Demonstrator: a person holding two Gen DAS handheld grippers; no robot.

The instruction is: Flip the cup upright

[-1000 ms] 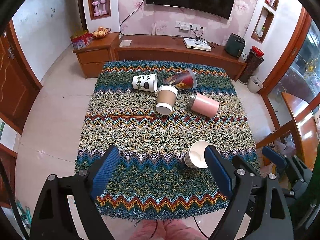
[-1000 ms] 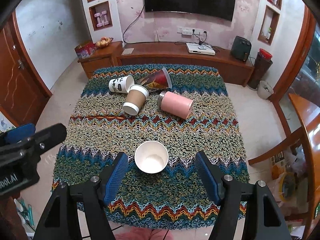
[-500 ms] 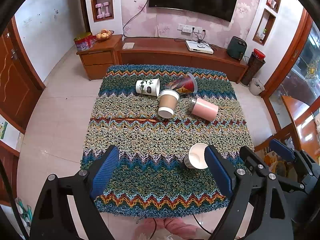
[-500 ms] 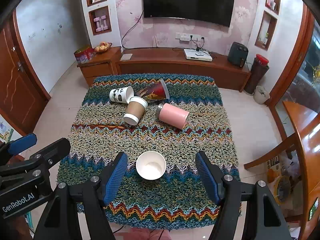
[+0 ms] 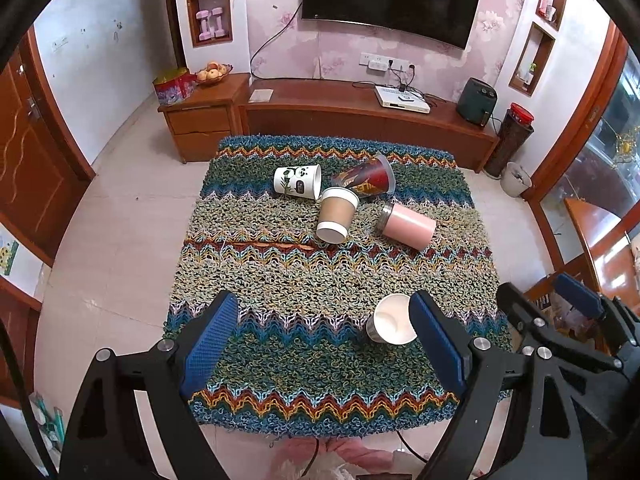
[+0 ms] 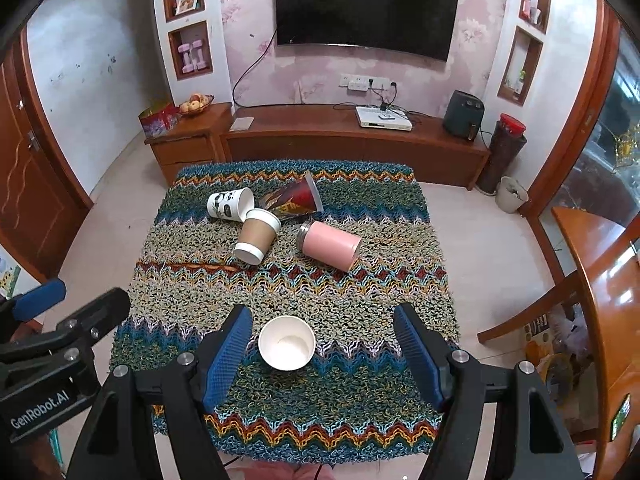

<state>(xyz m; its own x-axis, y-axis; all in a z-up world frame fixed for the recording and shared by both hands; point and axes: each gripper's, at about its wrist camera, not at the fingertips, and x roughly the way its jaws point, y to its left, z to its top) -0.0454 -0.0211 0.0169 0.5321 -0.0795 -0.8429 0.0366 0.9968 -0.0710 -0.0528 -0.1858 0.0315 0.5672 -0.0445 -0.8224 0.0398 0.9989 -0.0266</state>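
A white paper cup [image 6: 286,343] stands upright on the knitted table cover [image 6: 360,408], mouth up, near the front; it also shows in the left wrist view [image 5: 390,325]. Further back several cups lie on their sides: a panda-print cup [image 6: 231,204], a brown cup [image 6: 256,236], a dark red cup [image 6: 294,200] and a pink tumbler [image 6: 329,245]. My right gripper [image 6: 322,354] is open and empty, held high above the white cup. My left gripper [image 5: 322,346] is open and empty, with the white cup by its right finger.
A wooden TV cabinet [image 6: 352,140] stands behind the table under a wall-mounted TV [image 6: 366,8]. A wooden table and chair [image 6: 600,280] stand at the right. A waste bin [image 6: 511,194] sits on the floor at the back right. A door [image 6: 24,184] is at the left.
Both grippers have risen and pulled back from the table, so the whole table looks smaller. The cups have not moved. Both grippers stayed open.
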